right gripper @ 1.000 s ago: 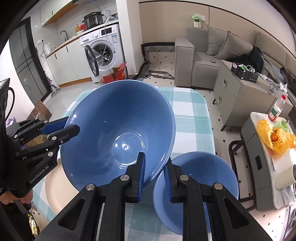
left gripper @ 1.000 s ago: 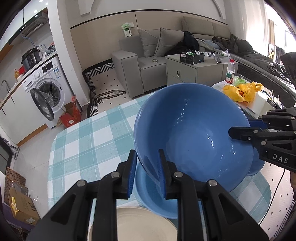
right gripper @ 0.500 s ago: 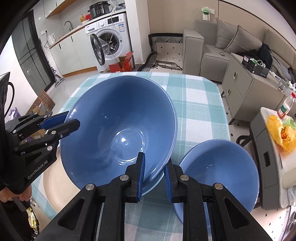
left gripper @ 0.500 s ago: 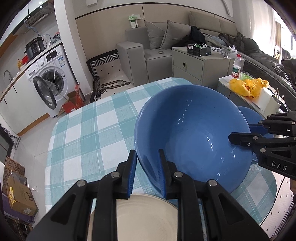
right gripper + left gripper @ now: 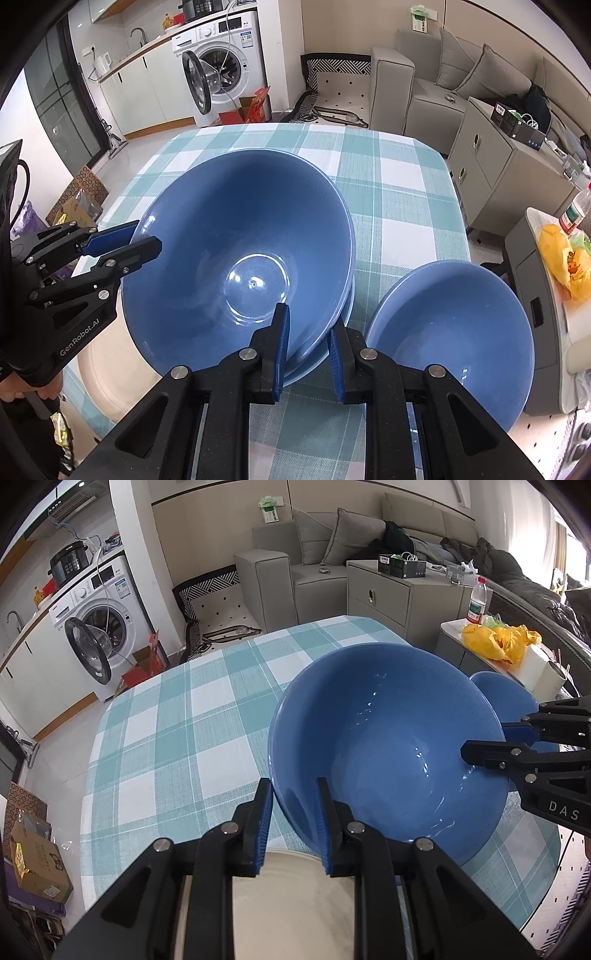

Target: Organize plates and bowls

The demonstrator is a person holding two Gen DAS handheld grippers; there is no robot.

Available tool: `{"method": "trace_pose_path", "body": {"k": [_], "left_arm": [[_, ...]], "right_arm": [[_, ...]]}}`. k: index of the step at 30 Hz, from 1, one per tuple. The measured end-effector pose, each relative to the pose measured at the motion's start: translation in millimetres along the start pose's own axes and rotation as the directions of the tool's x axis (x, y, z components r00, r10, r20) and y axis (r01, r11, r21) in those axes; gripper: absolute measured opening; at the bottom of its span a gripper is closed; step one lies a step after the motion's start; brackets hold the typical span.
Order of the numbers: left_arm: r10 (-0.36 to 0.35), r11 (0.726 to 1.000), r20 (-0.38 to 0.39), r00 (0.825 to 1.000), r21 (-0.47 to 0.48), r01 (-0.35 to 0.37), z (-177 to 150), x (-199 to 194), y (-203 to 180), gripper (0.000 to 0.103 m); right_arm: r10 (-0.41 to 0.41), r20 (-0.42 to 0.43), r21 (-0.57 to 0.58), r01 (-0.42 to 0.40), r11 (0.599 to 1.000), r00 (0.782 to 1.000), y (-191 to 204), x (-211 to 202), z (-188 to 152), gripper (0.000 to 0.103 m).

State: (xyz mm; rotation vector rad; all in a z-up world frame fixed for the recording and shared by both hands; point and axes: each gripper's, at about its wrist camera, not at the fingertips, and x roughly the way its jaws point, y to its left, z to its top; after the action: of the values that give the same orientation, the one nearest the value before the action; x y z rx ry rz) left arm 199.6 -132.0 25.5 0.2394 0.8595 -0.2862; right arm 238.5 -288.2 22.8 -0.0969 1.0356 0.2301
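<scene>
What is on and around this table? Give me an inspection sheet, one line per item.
Surface: table under a teal and white checked cloth.
Job's things: large blue bowl gripped at two rim points, with a second blue rim showing just beneath it; smaller blue bowl beside it on the cloth; cream plate at the near edge.
Clutter: nothing seen on the table.
Grippers: left gripper and right gripper each shut on the large bowl's rim, at separate points.
Cables: black cable near the left gripper.
Surroundings: washing machine with door open, grey sofa, side cabinet, yellow bag, cardboard boxes on the floor.
</scene>
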Motion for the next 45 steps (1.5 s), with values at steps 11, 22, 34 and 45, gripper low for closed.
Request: {"method": "trace_pose_path", "body": {"k": [11, 22, 34, 45], "left_arm": [[0.005, 1.000, -0.020, 1.000, 0.011, -0.004, -4, 8, -2, 0.020], [0.003, 1.000, -0.038, 0.999, 0.028, -0.002, -7, 15, -5, 0.020], [-0.006, 0.999, -0.067, 0.998, 0.043, 0.008, -10, 24, -9, 0.020], [-0.011, 0.998, -0.073, 0.997, 0.058, 0.015, -9, 25, -11, 0.037]], "right_arm": [[-0.028, -0.020, -0.017, 0.027, 0.999, 0.999, 3, 9, -4, 0.020], [-0.067, -0.034, -0.038, 0.065, 0.997, 0.997, 8, 13, -5, 0.021], [-0.110, -0.035, -0.089, 0.106, 0.990, 0.993, 13, 14, -8, 0.031], [-0.094, -0.025, -0.100, 0.091, 0.991, 0.995, 8, 12, -13, 0.049]]}}
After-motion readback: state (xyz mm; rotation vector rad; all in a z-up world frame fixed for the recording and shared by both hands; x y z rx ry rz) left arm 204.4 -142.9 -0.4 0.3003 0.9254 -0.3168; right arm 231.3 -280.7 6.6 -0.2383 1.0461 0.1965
